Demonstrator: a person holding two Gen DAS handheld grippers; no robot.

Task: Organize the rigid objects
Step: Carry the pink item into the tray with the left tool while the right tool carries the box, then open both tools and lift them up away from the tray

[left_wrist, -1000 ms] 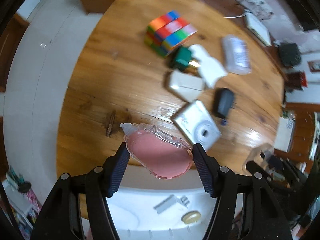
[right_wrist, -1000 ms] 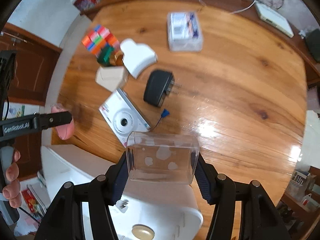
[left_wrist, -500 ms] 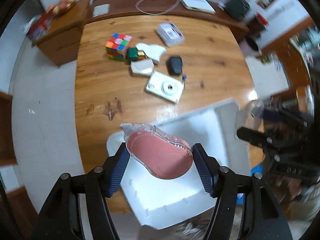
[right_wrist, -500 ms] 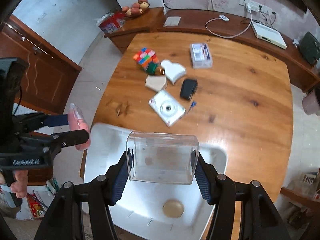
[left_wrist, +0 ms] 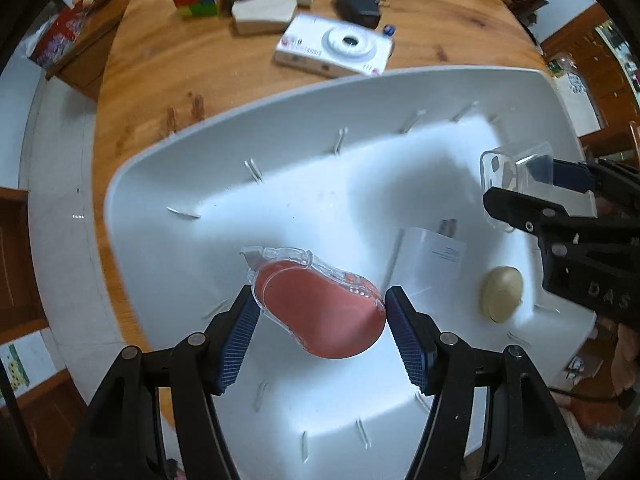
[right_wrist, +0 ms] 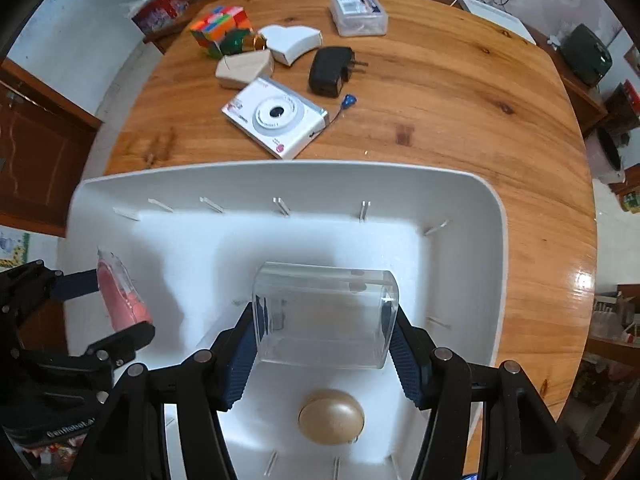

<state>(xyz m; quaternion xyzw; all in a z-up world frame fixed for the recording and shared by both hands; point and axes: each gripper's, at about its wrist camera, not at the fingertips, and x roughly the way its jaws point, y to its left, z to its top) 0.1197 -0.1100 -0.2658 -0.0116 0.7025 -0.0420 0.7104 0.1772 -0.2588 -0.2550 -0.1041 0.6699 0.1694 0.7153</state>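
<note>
Holding a pink correction-tape dispenser (left_wrist: 320, 312) in a clear shell, the left gripper (left_wrist: 318, 332) hangs over the white bin (left_wrist: 280, 128), blue pads clamped on the dispenser's two sides. Dispenser is tilted, nozzle end up and to the left in the left wrist view, and not touching the bin floor as far as can be told.

Right gripper (right_wrist: 324, 336) is clamped on a clear plastic box (right_wrist: 326, 312), pads pressed on its two short ends. Box is over the bin's middle. In the right wrist view the left gripper enters from the bin's left edge; the two tools are apart.

Bin contents: a tan oval object (right_wrist: 331, 416) on the floor near the bin's near edge, directly beneath the clear box in the right wrist view; a white rectangular block with a small metal tip (left_wrist: 430, 256), seen in the left wrist view between the dispenser and the tan oval. Short ribs line the bin's inner walls.

Bin sits at the near edge of the round wooden table (right_wrist: 460, 92). Beyond the bin's far rim, on the table: white compact camera (right_wrist: 276, 116) closest to the rim; black plug adapter (right_wrist: 330, 70) just beside it; beige wedge-shaped box (right_wrist: 244, 68); white heart-shaped box (right_wrist: 292, 42); green-and-gold item (right_wrist: 240, 40); multicoloured puzzle cube (right_wrist: 218, 28). Clear lidded case (right_wrist: 358, 12) stands at the far edge, apart from that cluster.
</note>
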